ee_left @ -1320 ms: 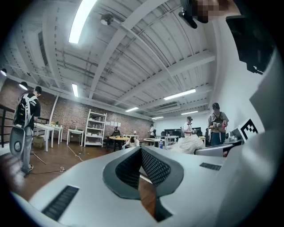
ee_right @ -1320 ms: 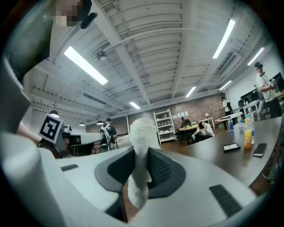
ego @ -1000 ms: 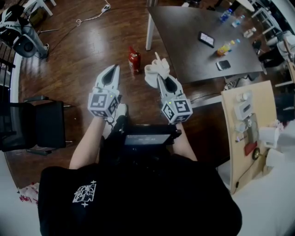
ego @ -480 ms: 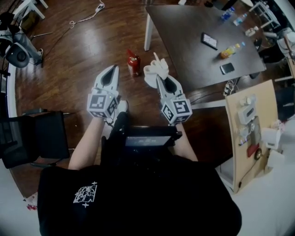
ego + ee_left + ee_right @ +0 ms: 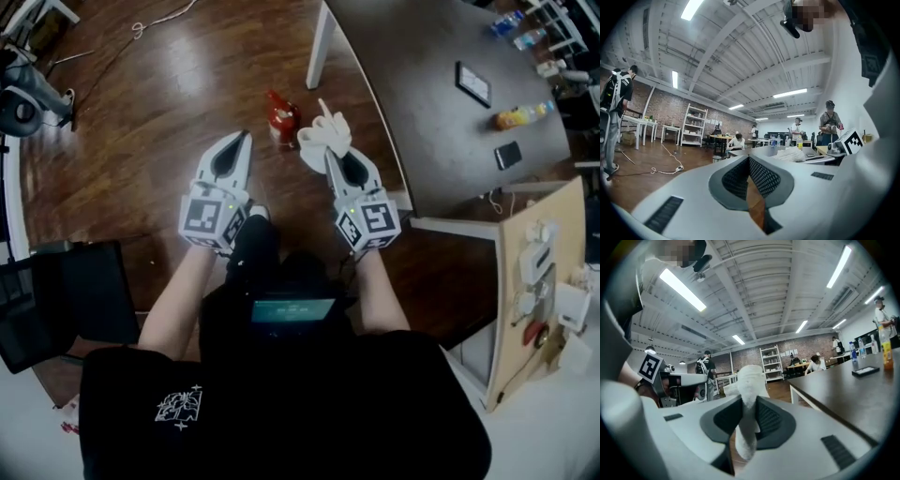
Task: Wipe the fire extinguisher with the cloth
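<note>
A small red fire extinguisher [image 5: 281, 120] stands upright on the wooden floor ahead of me. In the head view my right gripper [image 5: 330, 153] is shut on a white cloth [image 5: 324, 138], which bunches out past its tips just right of the extinguisher. The right gripper view shows the cloth [image 5: 748, 397] pinched between the jaws and hanging below them. My left gripper [image 5: 240, 141] is held level a little left of and nearer than the extinguisher; its jaws meet with nothing between them [image 5: 749, 161]. The extinguisher appears in neither gripper view.
A dark table [image 5: 441, 122] with a white leg [image 5: 320, 43] stands to the right, carrying phones and bottles. A black chair [image 5: 56, 305] is at the left. A board with fittings [image 5: 539, 272] leans at the right. Cables lie on the floor far ahead.
I have stepped closer, so the extinguisher and table sit nearer in the head view. Both grippers rose slightly toward the extinguisher; the cloth stays gripped on the right.
</note>
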`<act>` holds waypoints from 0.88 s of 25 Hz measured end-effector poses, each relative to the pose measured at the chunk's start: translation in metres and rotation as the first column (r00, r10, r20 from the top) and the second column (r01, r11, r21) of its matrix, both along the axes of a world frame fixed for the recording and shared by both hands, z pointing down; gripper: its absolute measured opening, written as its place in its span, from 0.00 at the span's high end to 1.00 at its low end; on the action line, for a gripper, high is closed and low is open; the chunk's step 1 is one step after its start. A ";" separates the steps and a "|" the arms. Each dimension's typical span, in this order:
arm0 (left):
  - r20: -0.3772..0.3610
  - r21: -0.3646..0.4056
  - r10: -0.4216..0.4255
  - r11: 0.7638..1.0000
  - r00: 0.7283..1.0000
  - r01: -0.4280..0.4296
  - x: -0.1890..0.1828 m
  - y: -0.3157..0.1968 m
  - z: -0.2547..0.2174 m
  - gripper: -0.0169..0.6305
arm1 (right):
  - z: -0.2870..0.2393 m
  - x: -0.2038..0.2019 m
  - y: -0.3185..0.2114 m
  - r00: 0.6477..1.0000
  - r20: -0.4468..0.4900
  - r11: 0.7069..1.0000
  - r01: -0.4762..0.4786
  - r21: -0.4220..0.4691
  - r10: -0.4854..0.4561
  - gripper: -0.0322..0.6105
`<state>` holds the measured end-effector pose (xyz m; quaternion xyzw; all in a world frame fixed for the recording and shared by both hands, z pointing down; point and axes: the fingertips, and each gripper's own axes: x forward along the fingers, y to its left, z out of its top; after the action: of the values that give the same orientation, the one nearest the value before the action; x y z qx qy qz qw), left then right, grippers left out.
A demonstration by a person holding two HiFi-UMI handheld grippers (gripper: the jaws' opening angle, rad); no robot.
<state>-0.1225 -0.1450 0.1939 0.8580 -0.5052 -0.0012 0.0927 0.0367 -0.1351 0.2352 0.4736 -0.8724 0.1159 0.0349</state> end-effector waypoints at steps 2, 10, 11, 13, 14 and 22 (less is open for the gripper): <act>-0.014 0.013 0.004 1.000 1.000 -0.004 -0.007 -0.011 0.039 0.97 | 0.042 -0.008 -0.014 1.000 0.005 1.000 0.005 0.004 -0.005 0.80; -0.020 0.049 0.003 0.999 1.000 -0.002 -0.019 -0.029 0.230 0.97 | 0.245 -0.006 -0.067 0.999 0.026 0.999 -0.023 0.036 0.022 0.80; -0.021 0.053 0.009 0.999 1.000 -0.007 -0.022 -0.029 0.251 0.97 | 0.266 -0.006 -0.070 0.999 0.026 0.999 -0.026 0.039 0.025 0.80; -0.033 0.065 0.006 0.998 0.999 -0.004 -0.029 -0.029 0.283 0.97 | 0.303 -0.006 -0.075 0.999 0.023 0.999 -0.027 0.047 0.026 0.80; -0.034 0.074 0.000 0.997 0.999 0.002 -0.034 -0.030 0.294 0.97 | 0.317 -0.005 -0.077 0.999 0.023 0.998 -0.028 0.052 0.027 0.80; -0.041 0.077 -0.114 0.990 0.993 0.117 -0.072 -0.021 0.366 0.97 | 0.381 -0.002 -0.089 1.000 0.018 0.996 -0.027 0.085 0.026 0.80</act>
<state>-0.1950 -0.1663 0.5602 0.8301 -0.5519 -0.0422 0.0676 0.0345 -0.2243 0.6164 0.4850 -0.8705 0.0831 0.0058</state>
